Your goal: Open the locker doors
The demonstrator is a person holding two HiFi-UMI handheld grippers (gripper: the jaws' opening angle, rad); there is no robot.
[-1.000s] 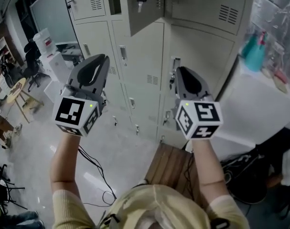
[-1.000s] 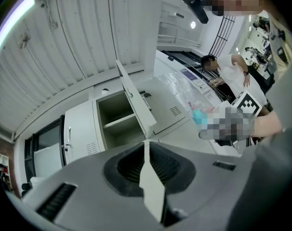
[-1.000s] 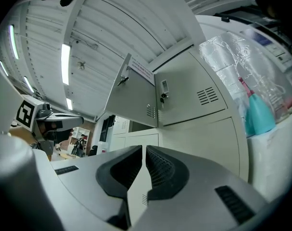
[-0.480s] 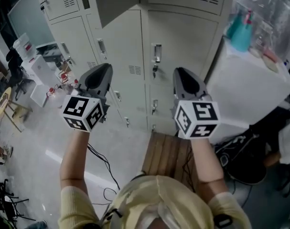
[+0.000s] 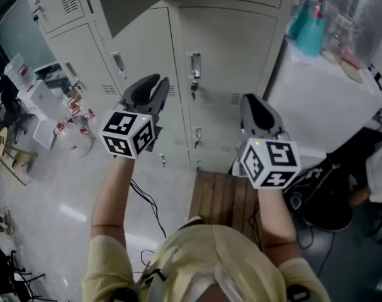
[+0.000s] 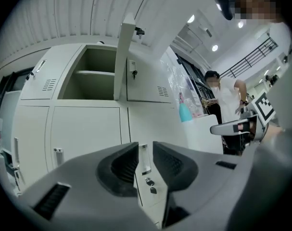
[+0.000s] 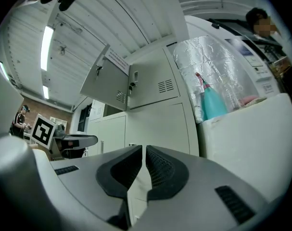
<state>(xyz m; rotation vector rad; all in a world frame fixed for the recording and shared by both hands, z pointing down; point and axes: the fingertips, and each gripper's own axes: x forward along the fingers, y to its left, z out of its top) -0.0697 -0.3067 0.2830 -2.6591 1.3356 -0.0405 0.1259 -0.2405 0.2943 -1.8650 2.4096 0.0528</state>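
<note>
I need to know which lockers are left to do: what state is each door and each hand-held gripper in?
upper locker door, swung open.
keyed locker door, closed, keys hanging from its lock.
left hand-held gripper, jaws have just been opening, now apart, nothing between them.
right hand-held gripper, jaws together, empty.

Downward view of both arms. The left gripper (image 5: pixel 154 82), jaws just opened slightly with nothing between them, and the right gripper (image 5: pixel 252 101) point toward beige lockers (image 5: pixel 231 49). A keyed door handle (image 5: pixel 193 65) lies between them. One upper door (image 5: pixel 128 5) stands open, and a slatted wooden bench (image 5: pixel 223 197) is below.
</note>
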